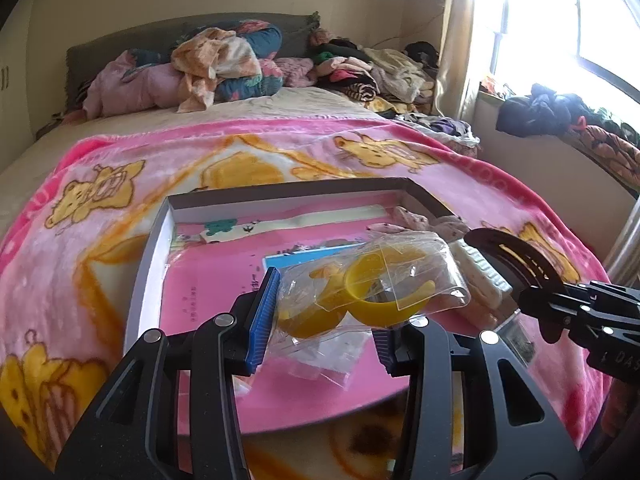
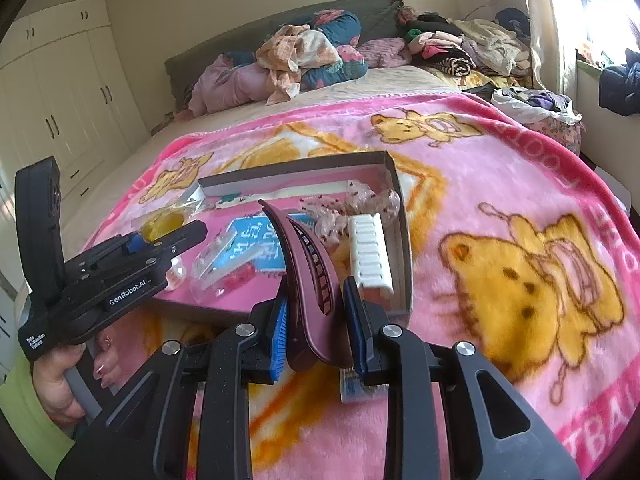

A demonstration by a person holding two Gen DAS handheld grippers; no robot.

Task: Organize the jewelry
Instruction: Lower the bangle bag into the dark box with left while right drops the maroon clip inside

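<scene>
Hair clip (image 2: pixel 308 280) stands upright, tip tilted left.

The blanket (image 2: pixel 500 184) was pink with yellow bears. The hair claw (image 2: pixel 308 280) was maroon, the comb clip (image 2: pixel 370 258) white, the bagged bangles (image 1: pixel 372 296) yellow, and the scrunchie (image 2: pixel 352 204) seemingly pale pink, dark-speckled.

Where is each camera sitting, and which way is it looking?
Left wrist: sits on the left hand-held gripper, looking forward over the bag of yellow bangles it holds, toward the window; no body shows.
Right wrist: sits on the right hand-held gripper, looking over its maroon hair claw; the person's left hand shows.
Both see the shallow box on the pink blanket, and each other's gripper.
</scene>
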